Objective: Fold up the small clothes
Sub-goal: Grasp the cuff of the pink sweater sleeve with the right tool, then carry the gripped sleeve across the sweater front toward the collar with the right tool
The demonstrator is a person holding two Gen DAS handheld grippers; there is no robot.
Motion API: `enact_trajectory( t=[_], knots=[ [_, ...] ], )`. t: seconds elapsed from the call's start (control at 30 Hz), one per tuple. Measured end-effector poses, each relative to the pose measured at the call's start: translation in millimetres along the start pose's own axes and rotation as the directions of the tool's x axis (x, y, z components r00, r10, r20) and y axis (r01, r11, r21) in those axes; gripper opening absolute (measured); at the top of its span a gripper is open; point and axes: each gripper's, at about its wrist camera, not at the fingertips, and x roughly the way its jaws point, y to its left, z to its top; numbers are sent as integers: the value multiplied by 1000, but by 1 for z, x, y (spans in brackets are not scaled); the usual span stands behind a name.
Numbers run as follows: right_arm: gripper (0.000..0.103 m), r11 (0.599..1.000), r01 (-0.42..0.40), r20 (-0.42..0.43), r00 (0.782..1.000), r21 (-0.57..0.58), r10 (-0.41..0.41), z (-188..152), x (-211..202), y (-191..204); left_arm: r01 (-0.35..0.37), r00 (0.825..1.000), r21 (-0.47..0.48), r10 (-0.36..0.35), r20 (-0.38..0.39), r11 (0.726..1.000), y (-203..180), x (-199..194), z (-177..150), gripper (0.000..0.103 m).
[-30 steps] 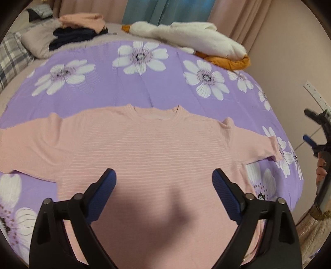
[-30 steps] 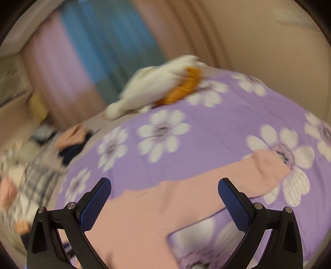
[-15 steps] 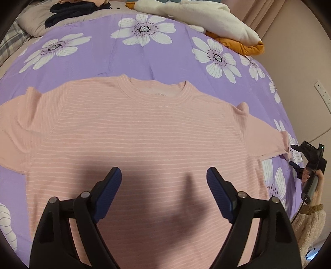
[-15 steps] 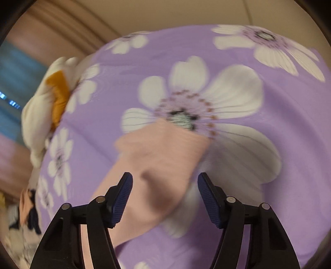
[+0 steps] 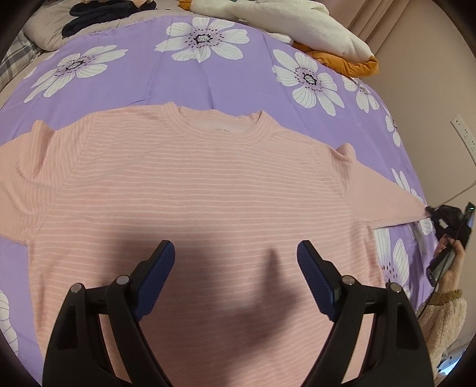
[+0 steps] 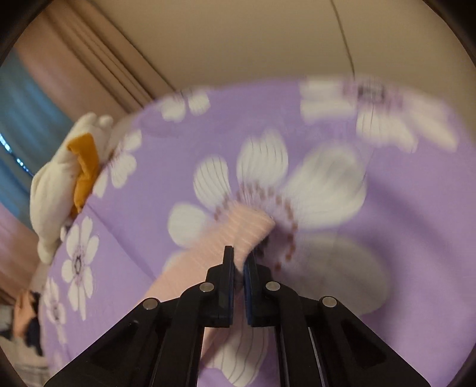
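Note:
A pink striped long-sleeved shirt [image 5: 202, 190] lies flat, front up, on a purple flowered bedspread [image 5: 208, 80], collar away from me. My left gripper [image 5: 235, 268] is open and empty, hovering over the shirt's lower body. My right gripper [image 6: 239, 262] is shut on the cuff of the shirt's right sleeve [image 6: 247, 229]. It also shows at the far right of the left wrist view [image 5: 431, 212], at the sleeve's end. The other sleeve [image 5: 15, 178] runs out of view on the left.
A white and orange pile of fabric [image 5: 312, 26] lies at the back right of the bed. Dark and pink clothes [image 5: 89, 20] and a pillow lie at the back left. A beige wall [image 5: 440, 74] with a socket is close on the right.
My right gripper came down onto the sleeve cuff and closed on it. My left gripper moved forward and lower over the shirt and stayed open.

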Motion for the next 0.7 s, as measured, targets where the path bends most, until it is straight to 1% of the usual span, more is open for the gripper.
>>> enact_trajectory(
  t=[0.07, 0.17, 0.2, 0.3, 0.37, 0.47, 0.5, 0.6, 0.7],
  knots=[
    [7, 999, -41, 48, 998, -17, 42, 3, -16, 7, 4, 1000, -1, -4, 3, 1000, -1, -1, 1, 84],
    [7, 989, -99, 116, 987, -106, 111, 4, -43, 29, 5, 1000, -7, -5, 12, 1000, -2, -3, 2, 84],
    [7, 984, -120, 123, 983, -132, 137, 3, -48, 38, 3, 1000, -8, -3, 15, 1000, -2, -4, 3, 84],
    [7, 951, -201, 130, 963, -235, 236, -5, -66, 68, -13, 1000, -8, 13, 29, 1000, -4, -9, 4, 84],
    [7, 923, -233, 103, 956, -305, 276, -16, -73, 90, -19, 999, -13, 19, 39, 1000, -4, -13, 4, 84],
    [7, 871, -297, 48, 938, -392, 342, -34, -80, 121, -25, 998, -21, 27, 51, 999, -3, -18, 5, 84],
    [7, 846, -328, 18, 929, -420, 369, -42, -83, 132, -31, 998, -24, 32, 56, 999, -2, -19, 5, 84],
    [7, 790, -392, -54, 907, -471, 418, -62, -86, 153, -48, 997, -29, 50, 67, 998, 1, -23, 5, 84],
    [7, 741, -438, -126, 890, -509, 439, -87, -86, 172, -71, 994, -35, 73, 87, 997, 4, -28, 4, 84]
  ],
)
